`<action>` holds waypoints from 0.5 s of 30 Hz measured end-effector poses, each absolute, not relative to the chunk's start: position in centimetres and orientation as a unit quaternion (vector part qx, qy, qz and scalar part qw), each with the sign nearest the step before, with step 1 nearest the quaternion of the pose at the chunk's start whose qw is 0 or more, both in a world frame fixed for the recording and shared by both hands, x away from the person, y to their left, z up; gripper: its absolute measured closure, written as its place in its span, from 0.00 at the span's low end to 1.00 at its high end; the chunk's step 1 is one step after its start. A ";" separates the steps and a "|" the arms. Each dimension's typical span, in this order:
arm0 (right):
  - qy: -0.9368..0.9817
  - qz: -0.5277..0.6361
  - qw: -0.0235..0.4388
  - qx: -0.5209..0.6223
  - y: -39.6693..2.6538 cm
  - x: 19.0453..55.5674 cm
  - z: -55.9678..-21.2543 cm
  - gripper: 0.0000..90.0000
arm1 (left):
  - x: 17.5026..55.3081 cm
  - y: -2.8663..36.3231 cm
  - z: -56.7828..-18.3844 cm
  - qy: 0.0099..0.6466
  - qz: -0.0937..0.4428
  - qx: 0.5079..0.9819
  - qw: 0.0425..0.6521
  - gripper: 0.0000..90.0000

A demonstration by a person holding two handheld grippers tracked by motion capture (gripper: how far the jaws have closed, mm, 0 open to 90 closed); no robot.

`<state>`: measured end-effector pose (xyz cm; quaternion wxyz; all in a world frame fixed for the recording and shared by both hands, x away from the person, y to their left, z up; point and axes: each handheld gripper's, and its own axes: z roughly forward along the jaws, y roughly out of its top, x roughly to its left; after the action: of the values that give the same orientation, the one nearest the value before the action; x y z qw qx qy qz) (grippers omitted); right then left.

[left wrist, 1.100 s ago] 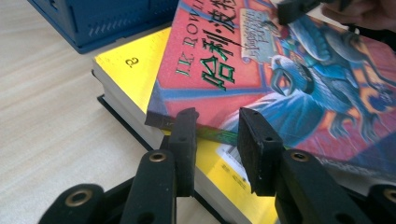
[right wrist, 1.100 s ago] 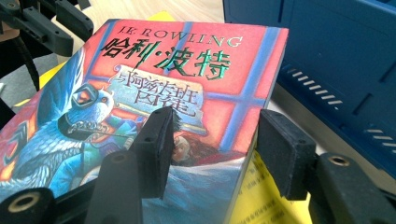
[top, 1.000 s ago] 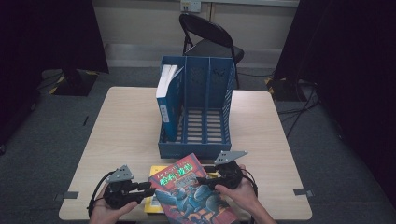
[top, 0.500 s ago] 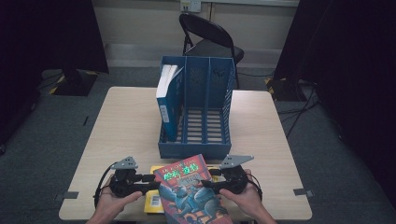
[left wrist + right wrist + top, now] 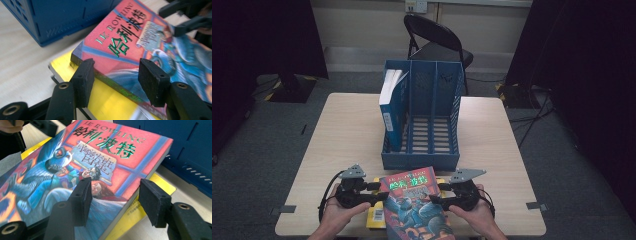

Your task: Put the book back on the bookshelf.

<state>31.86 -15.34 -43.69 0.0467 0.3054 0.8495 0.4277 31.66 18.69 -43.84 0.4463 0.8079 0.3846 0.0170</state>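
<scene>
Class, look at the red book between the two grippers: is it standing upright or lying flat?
Lying flat. The red book rests cover up on a yellow book, in front of the blue file rack.

The red book point(image 5: 414, 200) has turned since the earliest picture: it then lay skewed, its top edge slanting toward 11 o'clock; it now lies nearly square to the table edge, top edge toward 12 o'clock, covering more of the yellow book point(image 5: 377, 216) beneath it.

The left gripper point(image 5: 374, 192) has shifted toward 3 o'clock, from well clear of the red book to its left edge. Its jaws have just been opening, and they now straddle that edge (pads not pressing, judging by the left gripper view point(image 5: 113, 75)).

The right gripper point(image 5: 439, 194) has moved slightly toward 3 o'clock with the book's turning.
</scene>
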 end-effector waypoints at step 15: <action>0.849 0.432 0.050 0.301 -15.9 30.5 -43.7 0.45 | 33.1 18.0 -44.6 0.390 0.015 0.801 0.454 0.45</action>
<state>30.53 -15.88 -43.73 0.0496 0.3014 0.8485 0.4321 33.10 18.01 -44.60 0.4536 0.8014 0.3897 0.0149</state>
